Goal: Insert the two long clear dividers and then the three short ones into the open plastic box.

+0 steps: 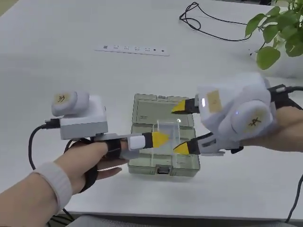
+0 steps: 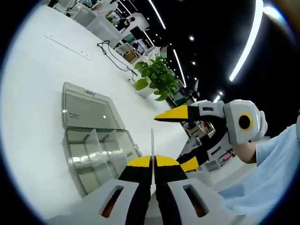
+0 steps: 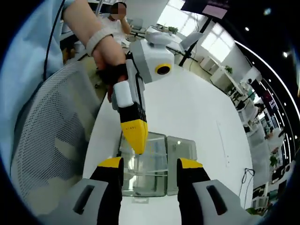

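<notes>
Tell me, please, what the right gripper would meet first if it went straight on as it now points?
Probably the clear divider clamped in the left gripper, just ahead of the right gripper's open jaws; the box lies beyond, though depth is unclear.

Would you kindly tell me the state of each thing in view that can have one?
Box: open.
Lid: laid back flat behind the box.
Divider: clamped in the left gripper, not yet in the box.
Left gripper: shut on the divider.
Right gripper: open, holding nothing.
</notes>
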Demonstrator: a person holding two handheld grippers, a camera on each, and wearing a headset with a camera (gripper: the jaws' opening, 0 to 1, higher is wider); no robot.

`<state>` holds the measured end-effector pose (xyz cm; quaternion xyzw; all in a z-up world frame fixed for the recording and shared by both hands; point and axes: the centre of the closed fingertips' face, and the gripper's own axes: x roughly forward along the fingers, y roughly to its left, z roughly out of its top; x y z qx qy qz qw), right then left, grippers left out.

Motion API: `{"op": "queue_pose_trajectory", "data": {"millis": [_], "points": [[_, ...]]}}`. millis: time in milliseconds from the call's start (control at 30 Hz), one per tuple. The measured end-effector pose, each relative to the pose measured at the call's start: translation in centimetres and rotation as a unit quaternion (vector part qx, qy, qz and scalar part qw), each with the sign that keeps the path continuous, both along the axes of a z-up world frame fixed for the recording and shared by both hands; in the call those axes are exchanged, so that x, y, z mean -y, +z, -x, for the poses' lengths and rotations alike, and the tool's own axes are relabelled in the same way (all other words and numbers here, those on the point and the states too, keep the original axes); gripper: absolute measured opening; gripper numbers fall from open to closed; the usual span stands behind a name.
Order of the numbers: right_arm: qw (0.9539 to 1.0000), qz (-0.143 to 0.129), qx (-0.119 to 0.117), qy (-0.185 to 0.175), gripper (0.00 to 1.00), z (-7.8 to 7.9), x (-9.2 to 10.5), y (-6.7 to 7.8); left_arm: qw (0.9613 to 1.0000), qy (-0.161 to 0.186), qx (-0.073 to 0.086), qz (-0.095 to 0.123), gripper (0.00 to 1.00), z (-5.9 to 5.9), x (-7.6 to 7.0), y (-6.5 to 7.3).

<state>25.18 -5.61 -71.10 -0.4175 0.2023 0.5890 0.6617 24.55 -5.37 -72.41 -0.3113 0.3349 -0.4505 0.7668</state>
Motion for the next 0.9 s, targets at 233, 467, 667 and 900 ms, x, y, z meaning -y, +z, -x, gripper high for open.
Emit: {"op": "queue_pose_trajectory", "data": {"millis": [233,467,667,900], "points": [[0.9977,-0.022,-0.059,-0.025,0.4,-0.3,0.7,1.0,0.9973,-0.039,0.061,-0.015,0.0,0.3,0.1,0.7],[0.9945,-0.019,-0.101,-0.02,0.35,-0.9,1.3,1.6,0.9847,-0.087,0.145,-0.041,0.0,0.7,0.4,1.5],[0.991,-0.022,-0.131,-0.014,0.32,-0.3,0.9,2.5,0.9735,-0.115,0.19,-0.052,0.0,1.3,0.7,1.9],[0.9885,-0.011,-0.151,-0.002,0.31,-0.1,0.4,3.5,0.9602,-0.132,0.24,-0.052,0.0,1.4,0.7,2.6]]}}
